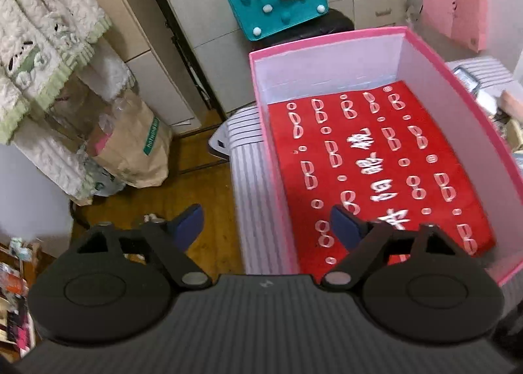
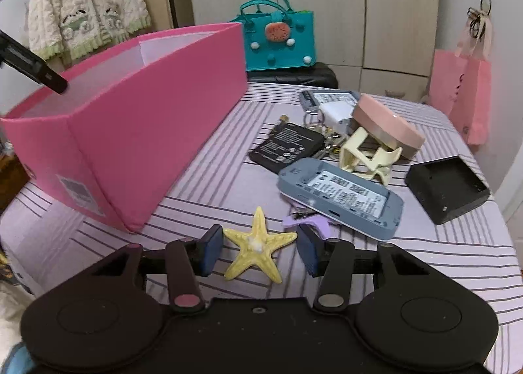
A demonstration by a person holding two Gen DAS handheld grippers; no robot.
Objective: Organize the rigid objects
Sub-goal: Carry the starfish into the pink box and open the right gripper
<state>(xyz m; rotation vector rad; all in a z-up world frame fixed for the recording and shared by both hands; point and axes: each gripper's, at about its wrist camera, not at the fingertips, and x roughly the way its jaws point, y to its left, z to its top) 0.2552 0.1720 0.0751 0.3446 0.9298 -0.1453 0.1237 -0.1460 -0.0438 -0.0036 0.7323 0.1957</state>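
Observation:
A yellow starfish (image 2: 256, 245) lies on the striped tablecloth (image 2: 209, 178), between the blue pads of my right gripper (image 2: 260, 243). Both pads meet its side arm tips, so the gripper is shut on it. To its left stands a pink box (image 2: 157, 132). In the left wrist view the pink box (image 1: 421, 57) holds only a red printed sheet (image 1: 376, 171) on its bottom. My left gripper (image 1: 264, 214) hovers open over the box's near left wall, with nothing between its fingers. Part of it shows as a black shape (image 2: 32, 67) above the box in the right wrist view.
Behind the starfish lie a grey device (image 2: 340, 197), a black battery (image 2: 287, 145), a black cradle (image 2: 447, 187), a cream clip (image 2: 366, 155), a pink round case (image 2: 385, 125), a white plug (image 2: 336, 112) and keys. A teal bag (image 2: 278, 37) stands behind the table.

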